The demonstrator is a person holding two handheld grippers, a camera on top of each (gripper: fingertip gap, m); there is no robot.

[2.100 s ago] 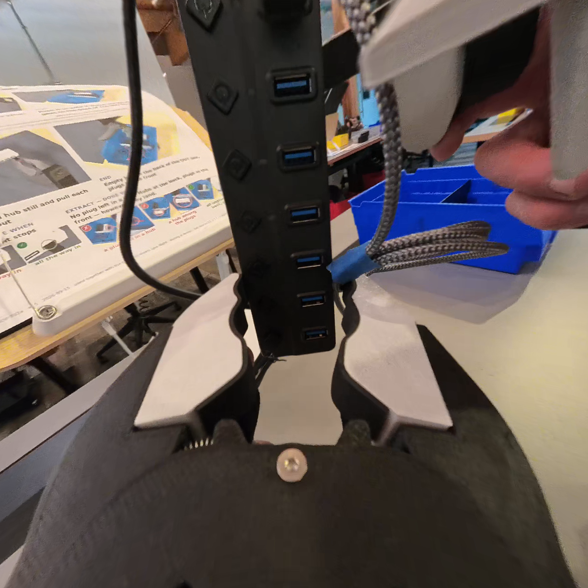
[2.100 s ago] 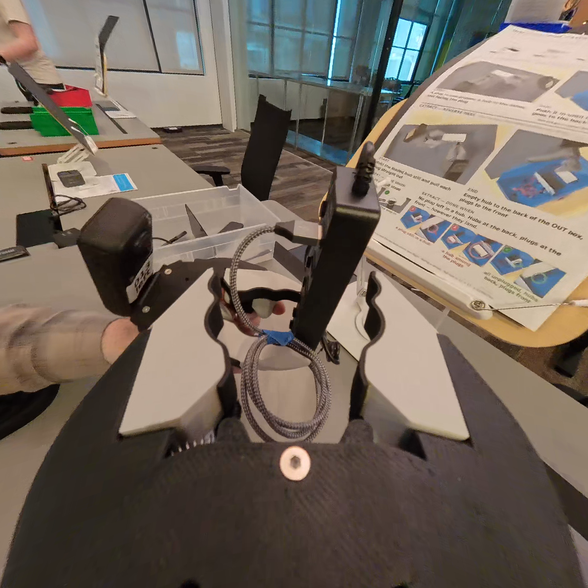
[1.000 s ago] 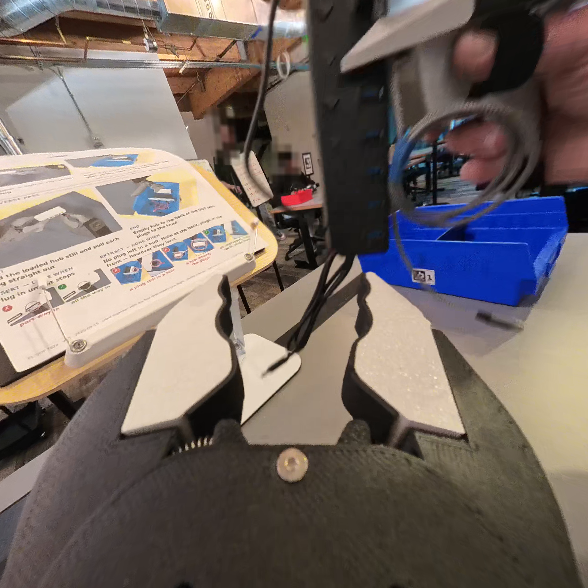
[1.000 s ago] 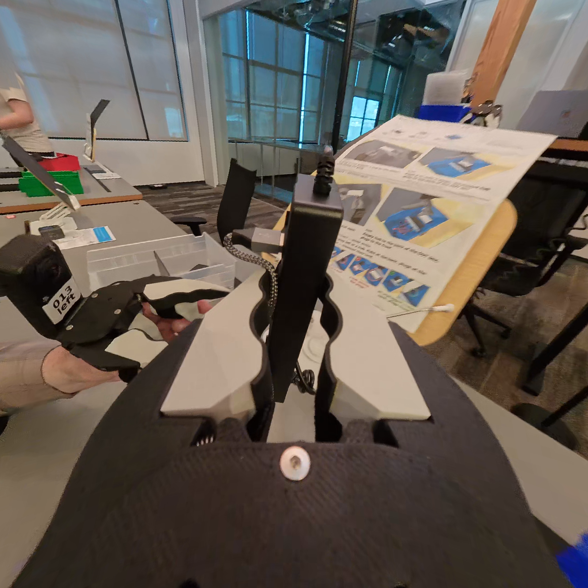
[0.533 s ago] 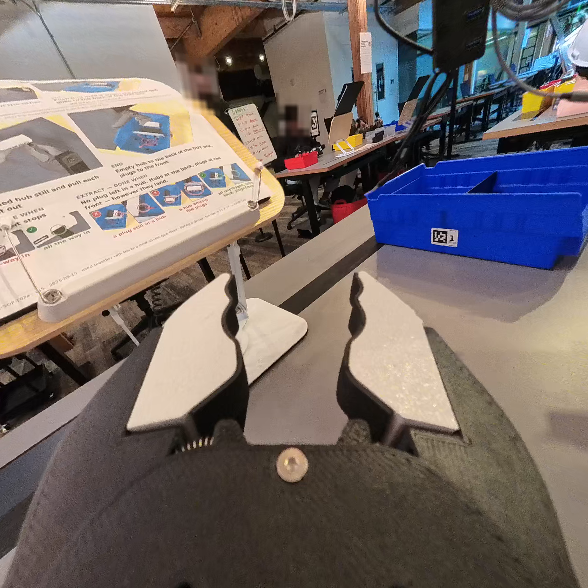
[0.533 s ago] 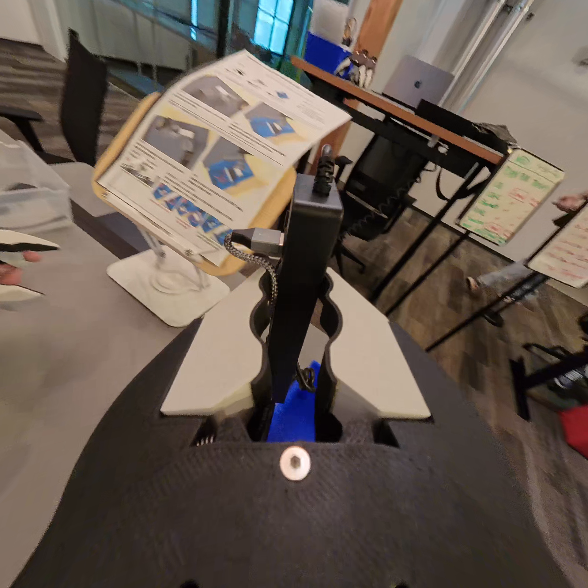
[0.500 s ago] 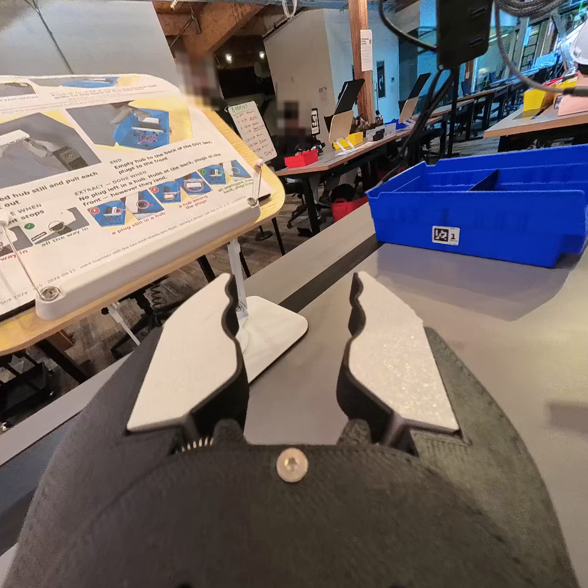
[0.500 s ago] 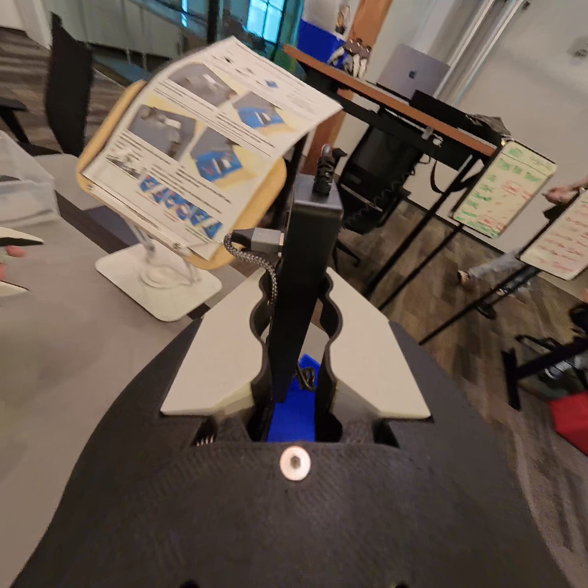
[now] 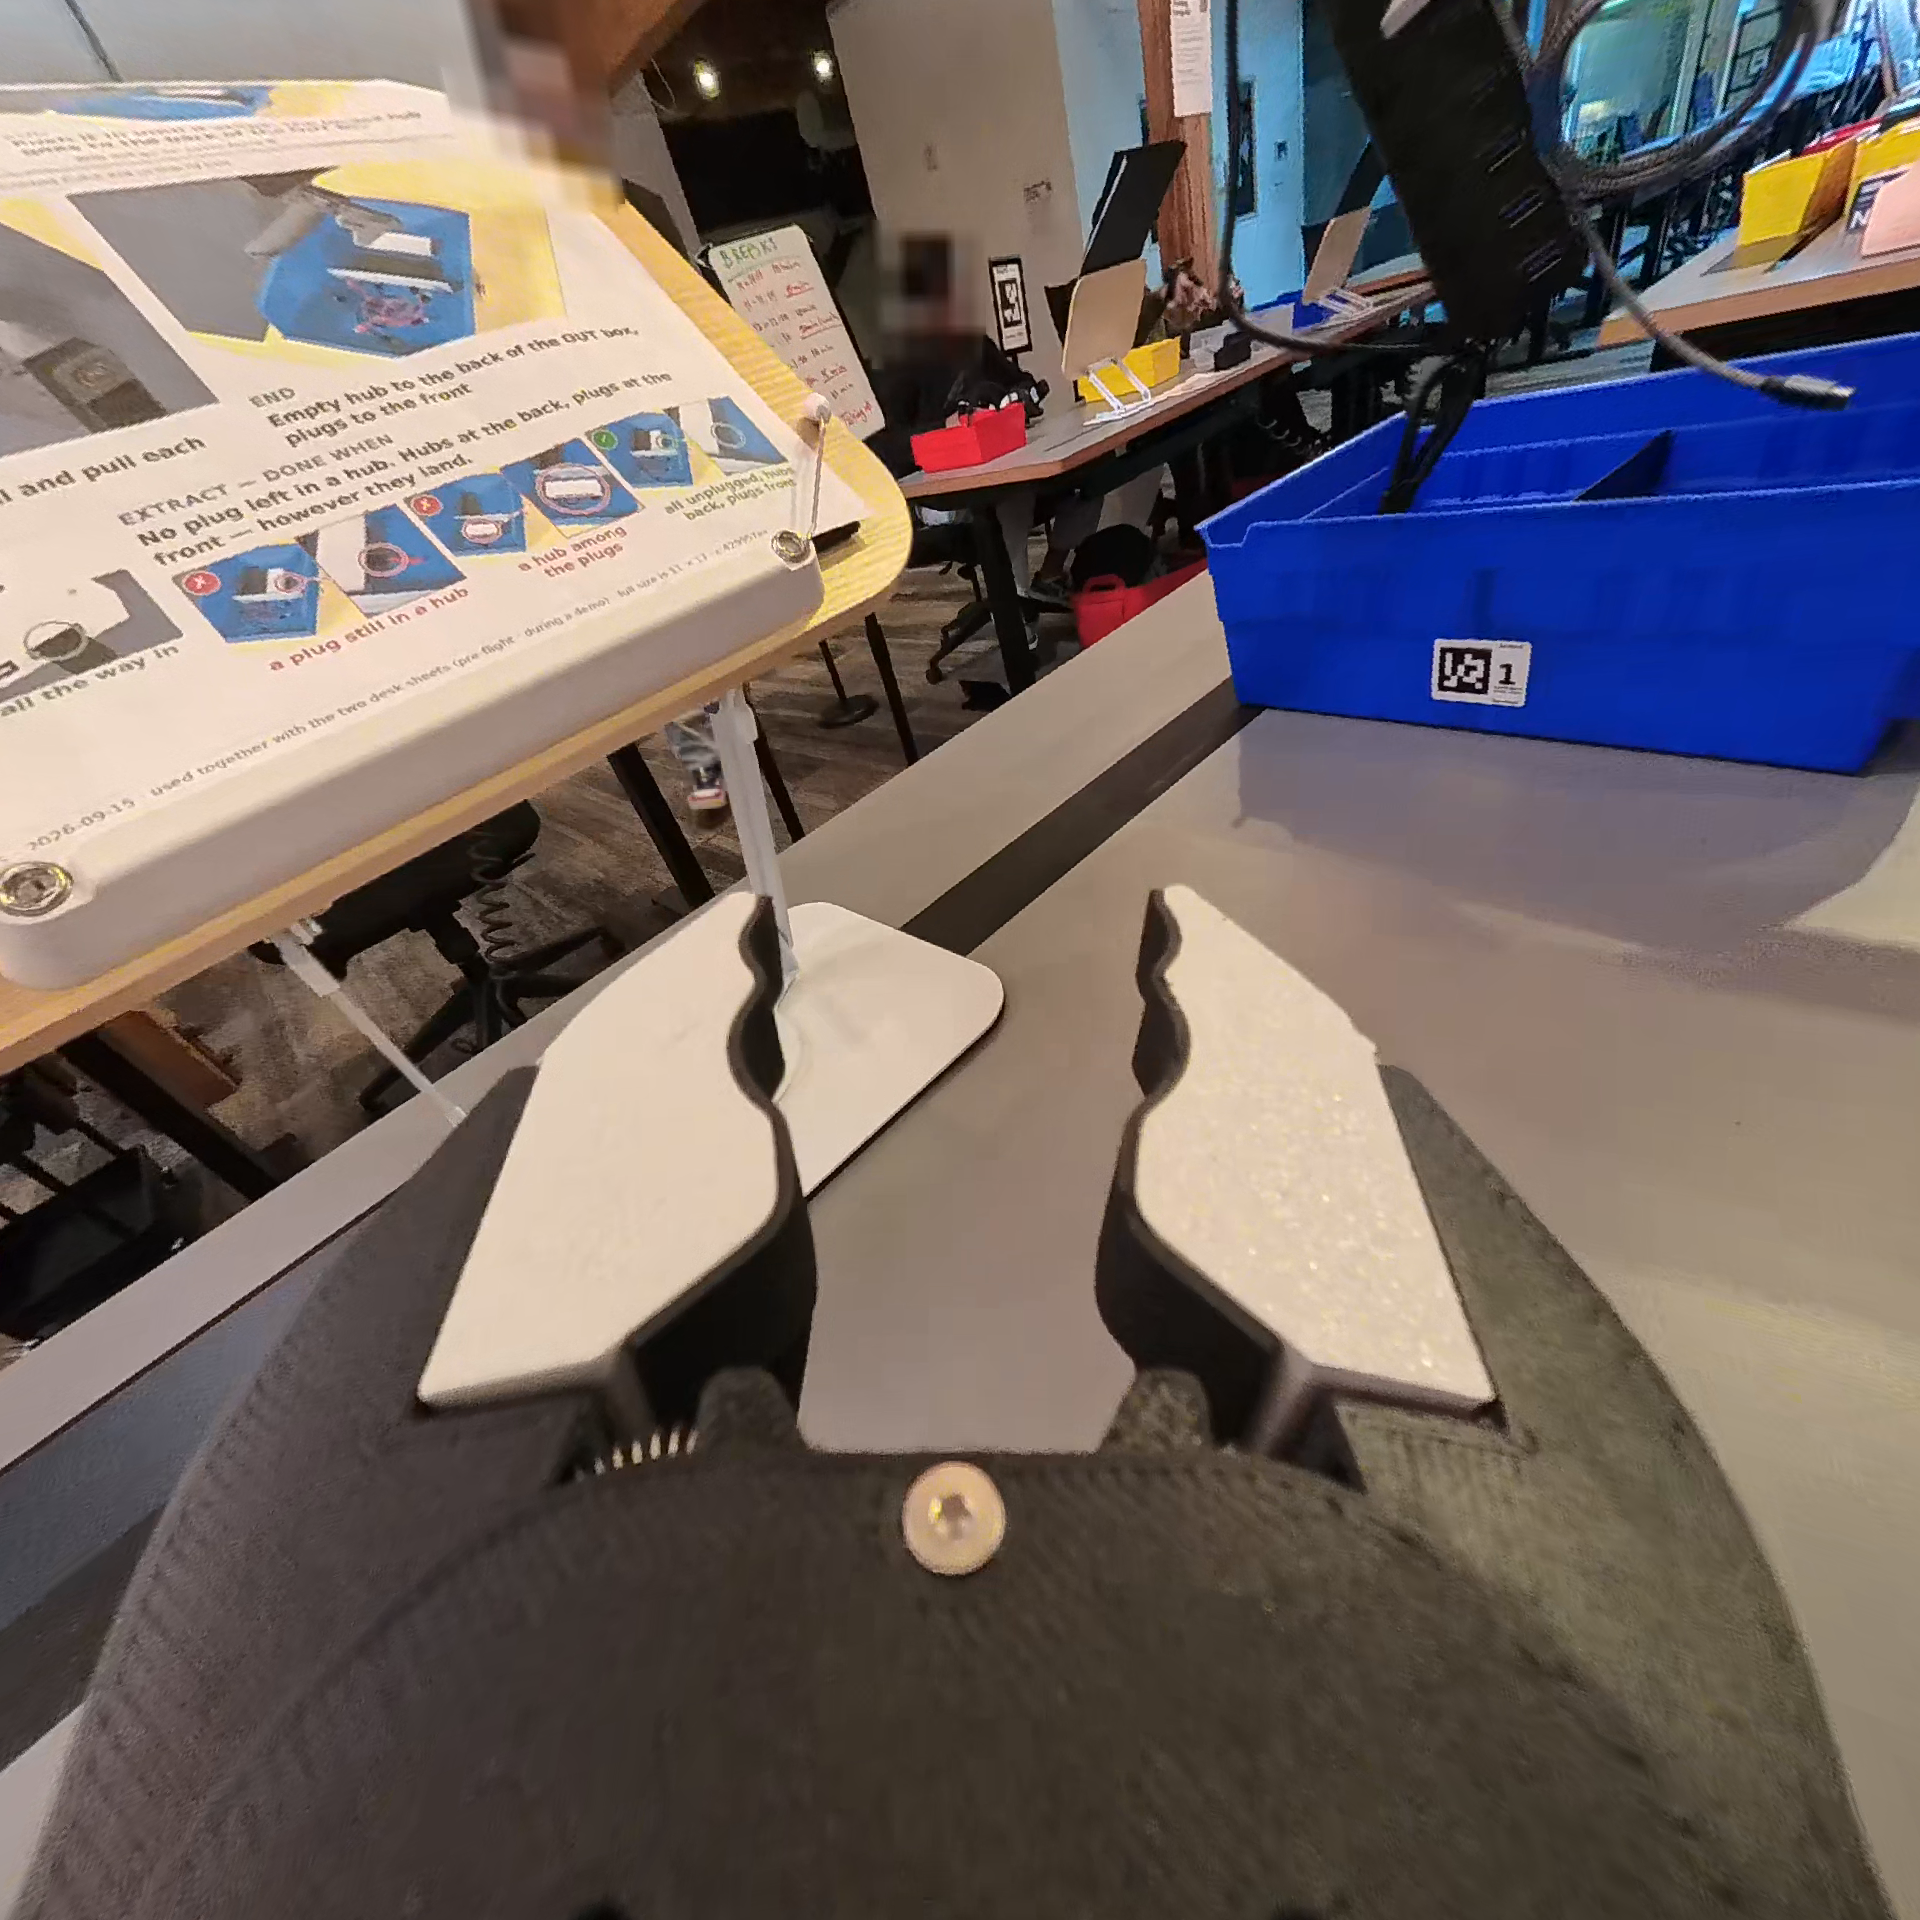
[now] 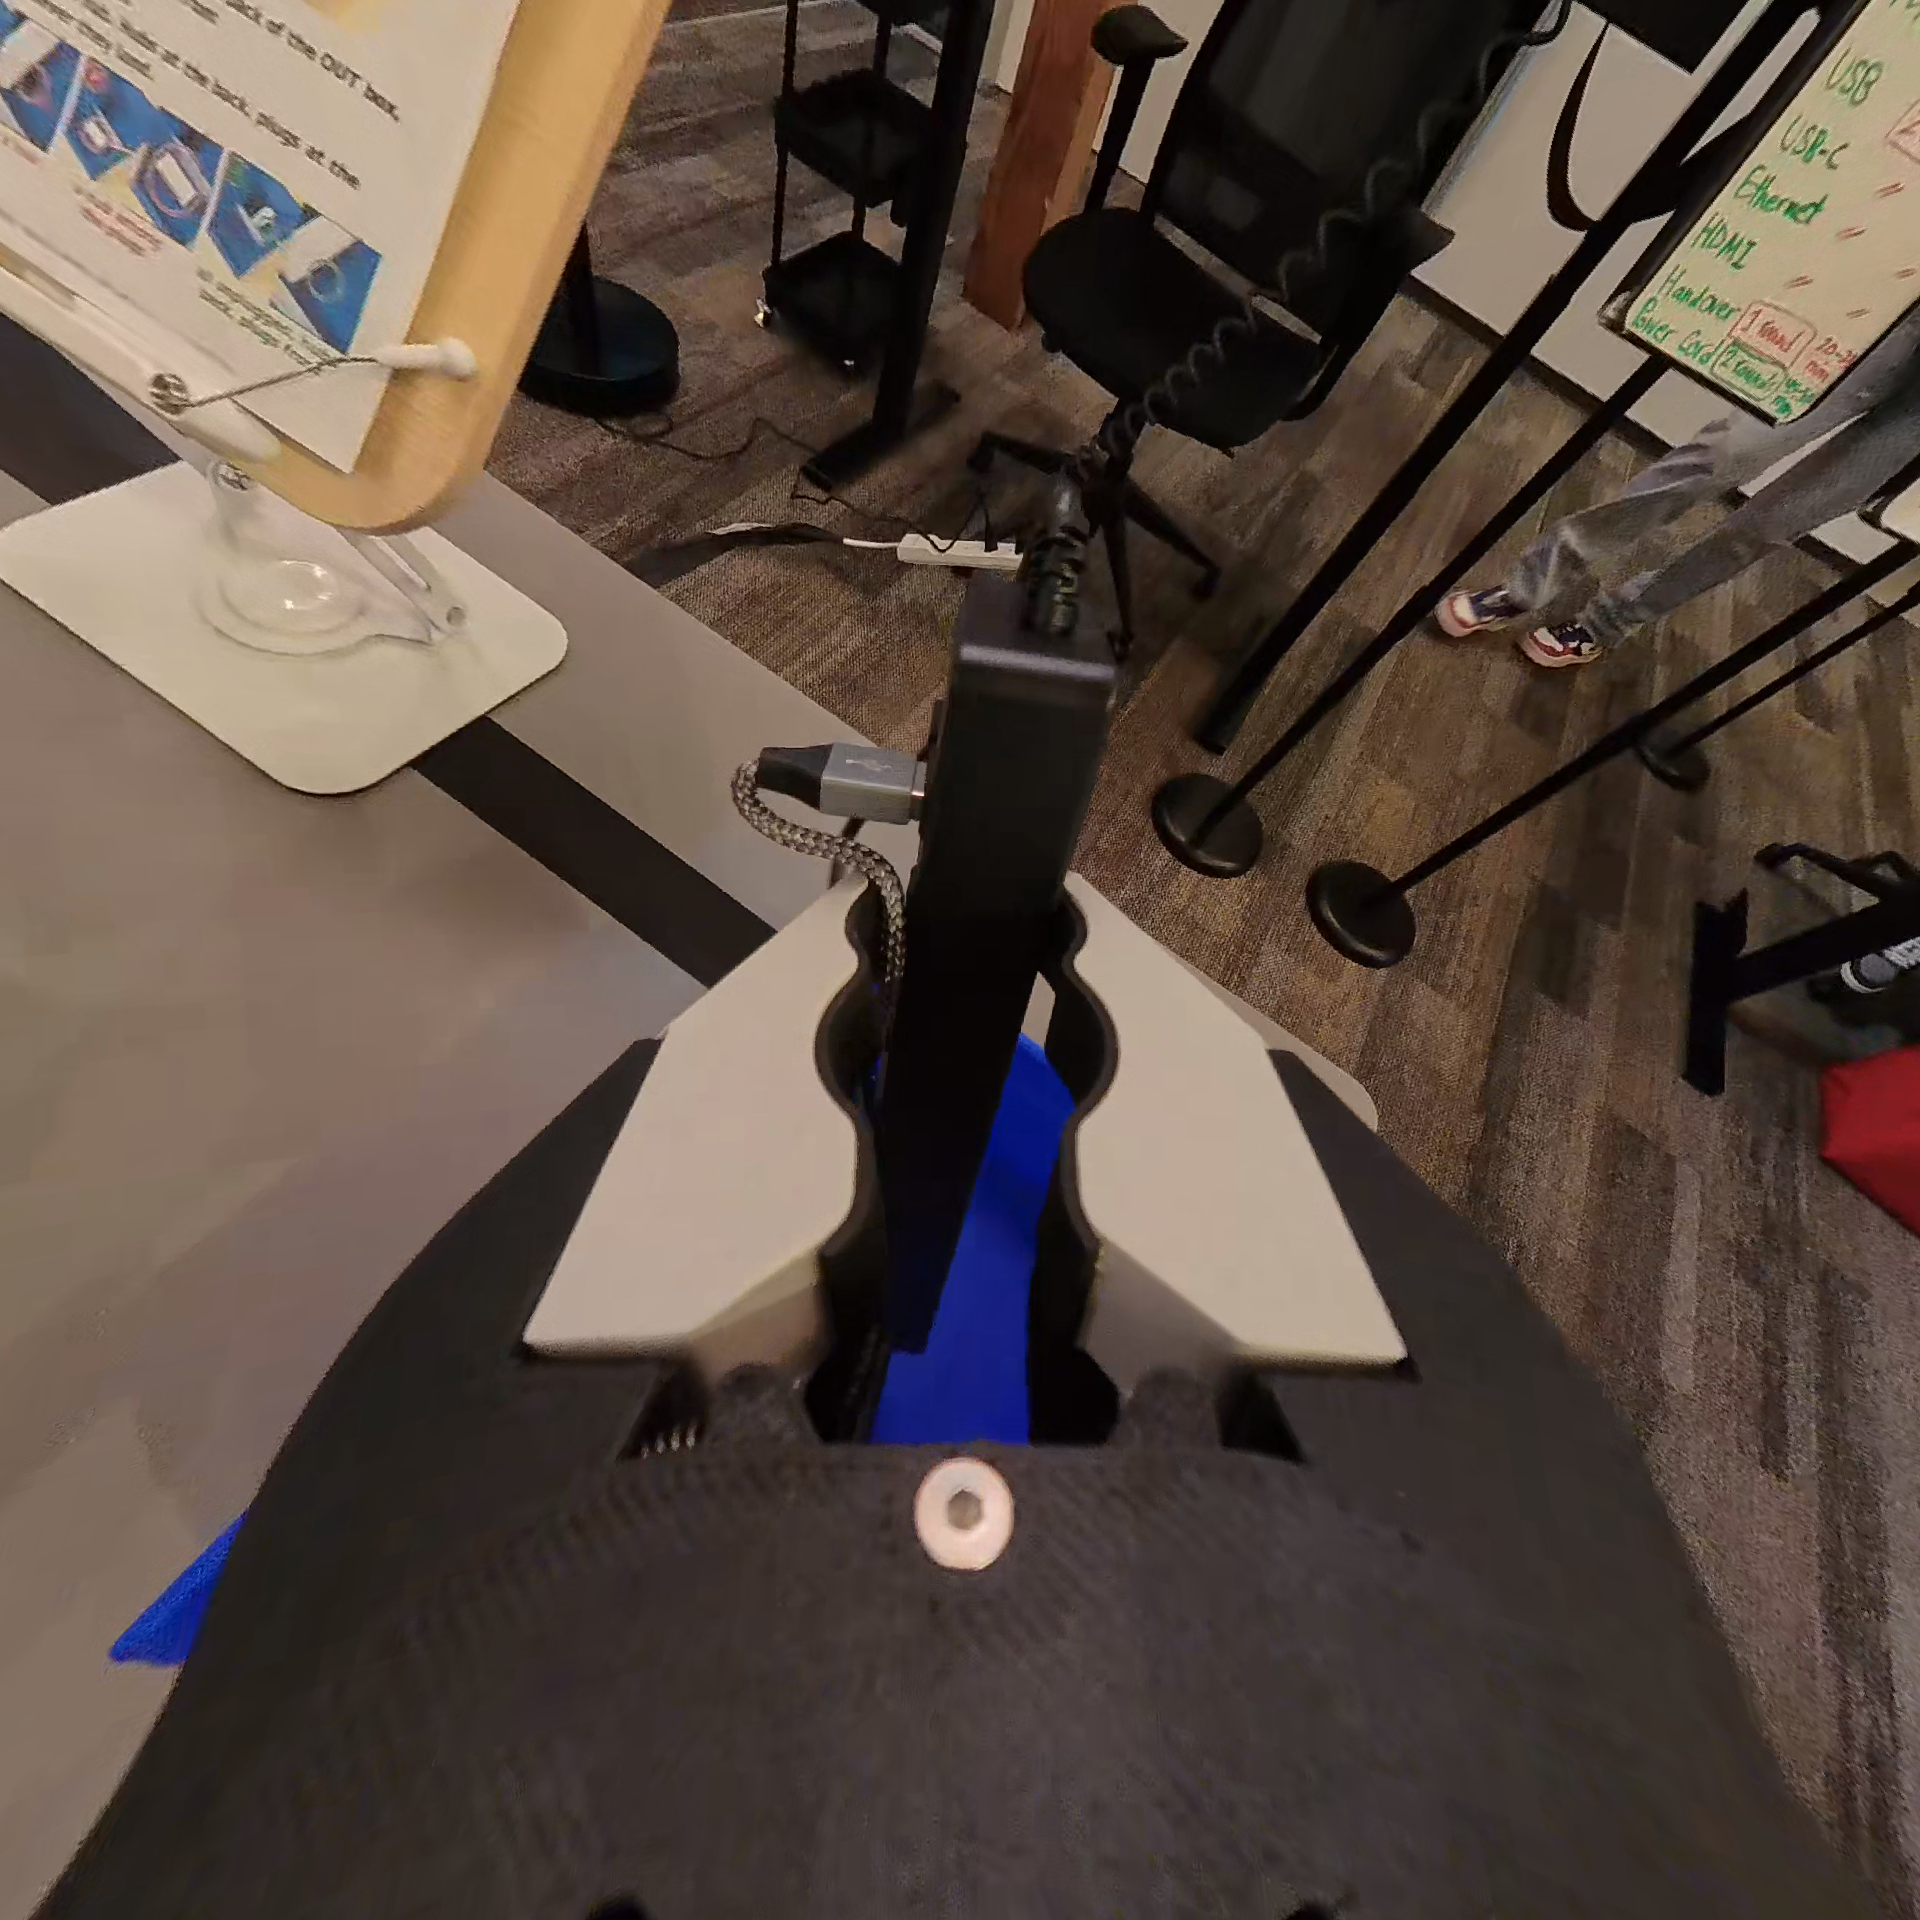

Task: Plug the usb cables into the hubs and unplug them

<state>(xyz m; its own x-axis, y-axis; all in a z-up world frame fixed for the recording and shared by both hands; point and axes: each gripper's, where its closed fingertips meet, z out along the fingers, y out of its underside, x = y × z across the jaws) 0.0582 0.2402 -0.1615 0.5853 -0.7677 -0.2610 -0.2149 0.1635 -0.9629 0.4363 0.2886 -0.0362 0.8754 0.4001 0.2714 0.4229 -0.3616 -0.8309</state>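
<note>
Hub (image 10: 997, 935) sits up on end between the right gripper (image 10: 961, 1039) fingers, pinched tight w/ its long sides on the pads. Held that way, its side w/ the holes stays free, so a plug can be pulled out sideways. One grey plug (image 10: 847, 784) is in the hub near its top, and the braided cable (image 10: 831, 847) bends down past the left finger. Blue bin (image 10: 961, 1247) shows under the hub, so I think the hub is being carried over it.

Left gripper (image 9: 956, 1049) is wide open, nothing in it, low over the grey table (image 9: 1558, 1039) near its far edge. Paper stand (image 9: 883, 1039) is just in front of it. From this side the hub hangs high above the bin, w/ a loose cable end (image 9: 1808, 392) dangling. Prob. the left gripper waits to grab the plug, tho the picture is a bit blurry.
</note>
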